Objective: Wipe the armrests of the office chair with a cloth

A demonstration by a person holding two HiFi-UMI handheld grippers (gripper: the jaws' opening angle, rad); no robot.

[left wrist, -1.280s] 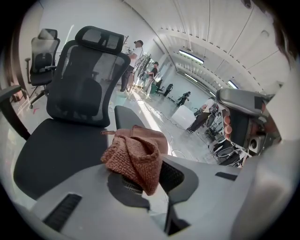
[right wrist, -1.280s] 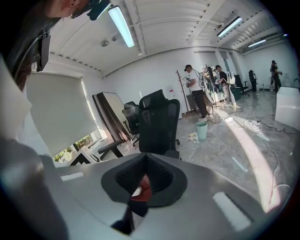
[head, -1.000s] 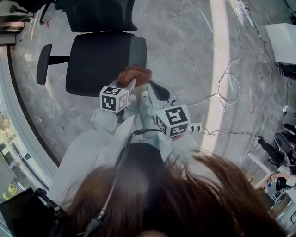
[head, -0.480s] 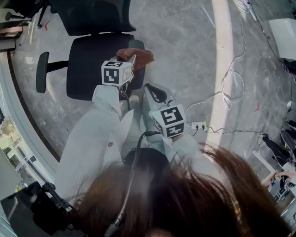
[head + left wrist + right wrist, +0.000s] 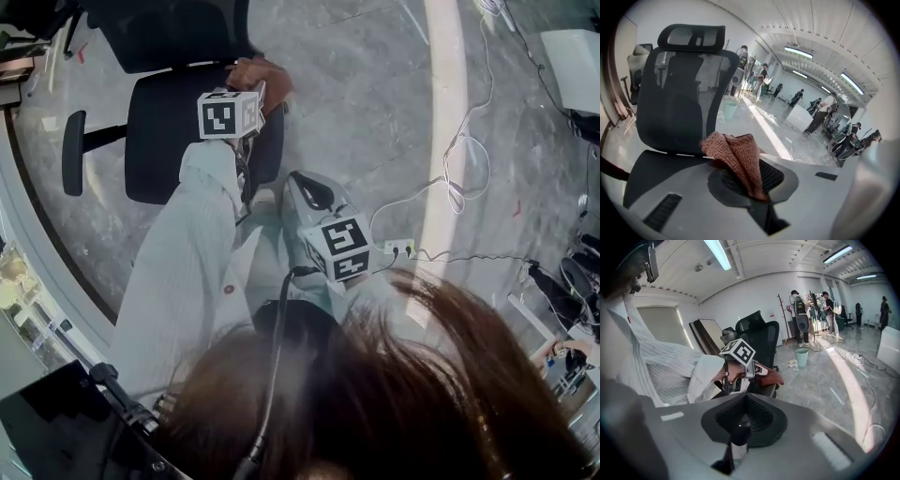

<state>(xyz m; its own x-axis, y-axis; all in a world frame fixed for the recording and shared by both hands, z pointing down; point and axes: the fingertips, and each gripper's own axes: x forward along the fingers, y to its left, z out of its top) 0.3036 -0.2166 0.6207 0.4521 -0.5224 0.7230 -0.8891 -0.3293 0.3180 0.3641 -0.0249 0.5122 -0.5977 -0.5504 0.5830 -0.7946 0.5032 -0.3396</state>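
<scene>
Inside the left tongs (image 5: 758, 197), the cloth (image 5: 733, 152) partly disappears.

The cloth (image 5: 259, 72) (image 5: 737, 159) is a reddish-brown knitted rag, bunched into loose folds, its lower end clamped by the left gripper (image 5: 752, 187) and its free end standing up and fanning out. It sits at the far end of the right armrest (image 5: 271, 142); whether it touches the armrest cannot be told. The office chair (image 5: 178, 131) is black, with a wide padded seat, a tall mesh backrest (image 5: 677, 96) and a headrest (image 5: 692, 36) on top. It stands upright on the grey floor, its seat facing near. The left armrest (image 5: 72, 153) is a narrow dark pad, held out from the seat on a bar.
</scene>
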